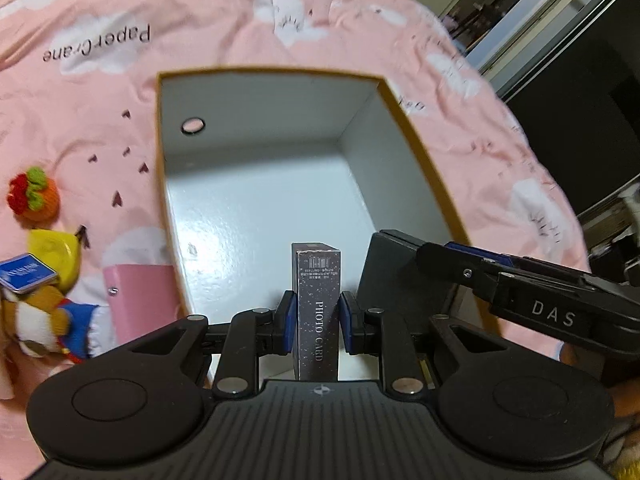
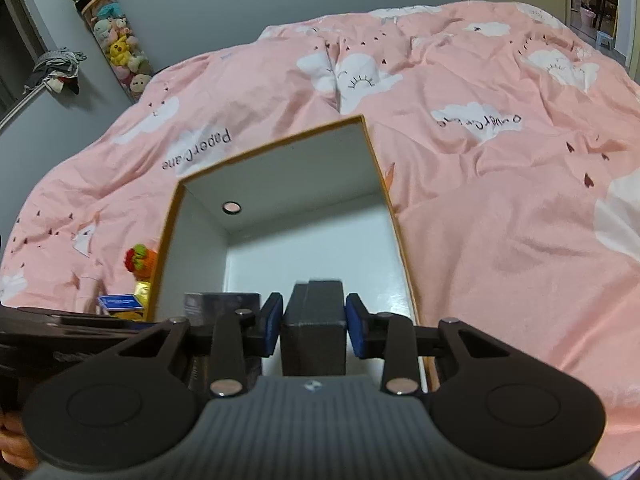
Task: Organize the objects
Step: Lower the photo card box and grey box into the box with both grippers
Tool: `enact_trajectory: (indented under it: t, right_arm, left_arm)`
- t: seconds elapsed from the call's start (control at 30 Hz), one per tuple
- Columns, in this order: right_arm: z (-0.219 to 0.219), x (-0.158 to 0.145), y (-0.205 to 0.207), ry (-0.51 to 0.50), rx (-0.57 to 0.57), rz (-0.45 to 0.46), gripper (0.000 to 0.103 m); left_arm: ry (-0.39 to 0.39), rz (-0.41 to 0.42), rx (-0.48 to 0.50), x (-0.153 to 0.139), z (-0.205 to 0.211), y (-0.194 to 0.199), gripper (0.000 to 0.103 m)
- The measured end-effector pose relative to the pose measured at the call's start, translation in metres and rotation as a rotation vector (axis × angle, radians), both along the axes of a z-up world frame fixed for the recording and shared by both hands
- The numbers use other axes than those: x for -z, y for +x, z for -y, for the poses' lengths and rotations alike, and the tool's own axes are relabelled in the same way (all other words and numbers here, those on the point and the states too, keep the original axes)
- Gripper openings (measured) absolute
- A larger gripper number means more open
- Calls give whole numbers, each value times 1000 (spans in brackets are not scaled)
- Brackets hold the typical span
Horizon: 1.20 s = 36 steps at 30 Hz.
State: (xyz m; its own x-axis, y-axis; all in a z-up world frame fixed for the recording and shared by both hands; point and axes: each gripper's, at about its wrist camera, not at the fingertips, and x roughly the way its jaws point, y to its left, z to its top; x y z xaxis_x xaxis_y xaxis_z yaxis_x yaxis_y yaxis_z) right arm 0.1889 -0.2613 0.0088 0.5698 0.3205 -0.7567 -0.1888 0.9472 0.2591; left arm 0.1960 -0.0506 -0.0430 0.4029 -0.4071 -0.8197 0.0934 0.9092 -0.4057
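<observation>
Photo card box: a tall, narrow grey speckled cardboard box printed "PHOTO CARD" (image 1: pixel 317 312) stood upright between the blue pads of the left gripper (image 1: pixel 317 320), which pressed on both its sides, over the near end of the open carton.
Dark box: a plain charcoal rectangular box (image 2: pixel 314 330) sat between the blue pads of the right gripper (image 2: pixel 314 330); the left pad touched it, but the right pad seemed to stand a sliver off, so I could not tell whether the jaws gripped it.
Two grippers: they hung side by side above the carton's near edge, the right one just to the right of the left one, both pointing down into it.
Open carton: a large rectangular cardboard carton with white inner walls and a mustard-yellow rim (image 1: pixel 416 136) lay on the bed, a round hole in its far wall, its glossy white floor bare where visible.
Bedspread: a pink quilt with white clouds and the words "Paper Crane" (image 1: pixel 224 32) carried everything.
Beside the carton's left wall: a knitted orange and red toy with green leaves (image 1: pixel 34 196), a yellow object (image 1: pixel 56 250), a small blue card box (image 1: pixel 26 278) and a plush doll in blue and white (image 1: pixel 52 326).
</observation>
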Motion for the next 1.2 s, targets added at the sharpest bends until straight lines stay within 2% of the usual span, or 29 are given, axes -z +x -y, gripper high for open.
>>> enact_trajectory:
  t: [0.1,0.2,0.3,0.43,0.57,0.7,1.0,1.1,1.2]
  right_arm:
    - [1,11,6,3,28,1,36]
    - [-2,18,9,-8,45,25,35]
    - [-5,27,12,1,42,19,35]
    - [-11,28,7,-44,32,54,35]
    - [-12,28,6,-50,27,53,35]
    - [-12,27,5,-49,28,54,35]
    - [-14,27,3,-55,36,60,35]
    - [-14,27,3,-53,36,59,35]
    - [-14,27,3,-54,36,60,36]
  left_arm:
    - [15,-29,3,9,11,5,25]
    - [68,-53,12,17,20,9,25]
    - [34,-100,6,27,17,15,25]
    - [10,-124,-2,35,14,19,25]
    - [19,-134,6,37,14,20,27]
    - [64,-135,28,34,20,20,30]
    - [284,-83,174,24,42,11,40]
    - [364,-43,242,21,48,5,44]
    - [417,-1,301,18,53,1,55]
